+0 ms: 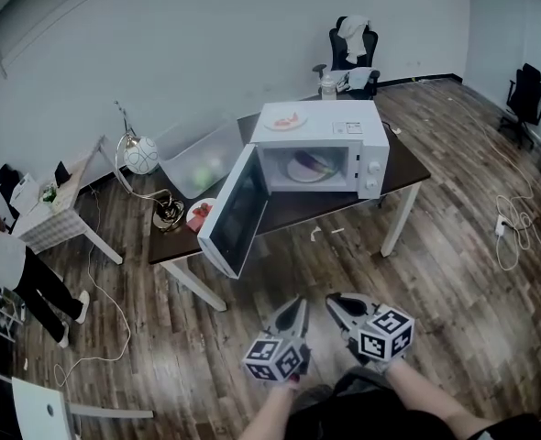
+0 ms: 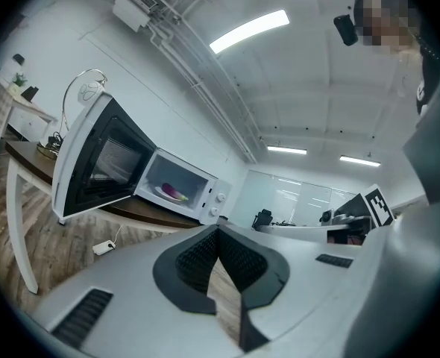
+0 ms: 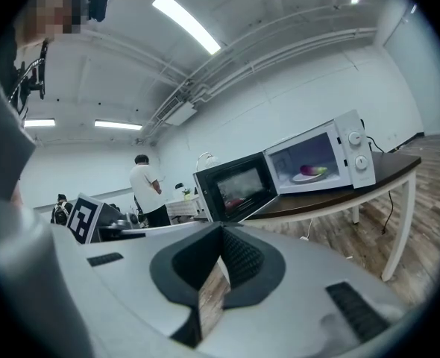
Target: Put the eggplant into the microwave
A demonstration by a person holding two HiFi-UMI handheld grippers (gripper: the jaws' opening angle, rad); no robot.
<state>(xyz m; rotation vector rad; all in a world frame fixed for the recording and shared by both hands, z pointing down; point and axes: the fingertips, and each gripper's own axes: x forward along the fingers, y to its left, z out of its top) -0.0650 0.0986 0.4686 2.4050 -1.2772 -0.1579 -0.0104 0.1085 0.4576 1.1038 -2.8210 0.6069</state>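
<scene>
A white microwave [image 1: 321, 149] stands on a dark table [image 1: 408, 168] with its door [image 1: 234, 211] swung wide open to the left. The purple eggplant [image 1: 318, 163] lies on a plate inside the cavity; it also shows in the left gripper view [image 2: 174, 192] and the right gripper view [image 3: 315, 171]. My left gripper [image 1: 298, 305] and right gripper [image 1: 335, 301] hang side by side over the wooden floor, well short of the table. Both point toward the microwave. Each one, left gripper [image 2: 218, 233] and right gripper [image 3: 221, 233], has its jaws shut with nothing between them.
A plate of pink food [image 1: 286, 120] sits on top of the microwave. A clear plastic bin [image 1: 202, 161], a red-filled dish [image 1: 200, 214] and a lamp [image 1: 142, 154] are at the table's left. A person [image 1: 14, 264] stands far left by a small table [image 1: 55, 209]. Cables [image 1: 513, 232] lie on the floor at right.
</scene>
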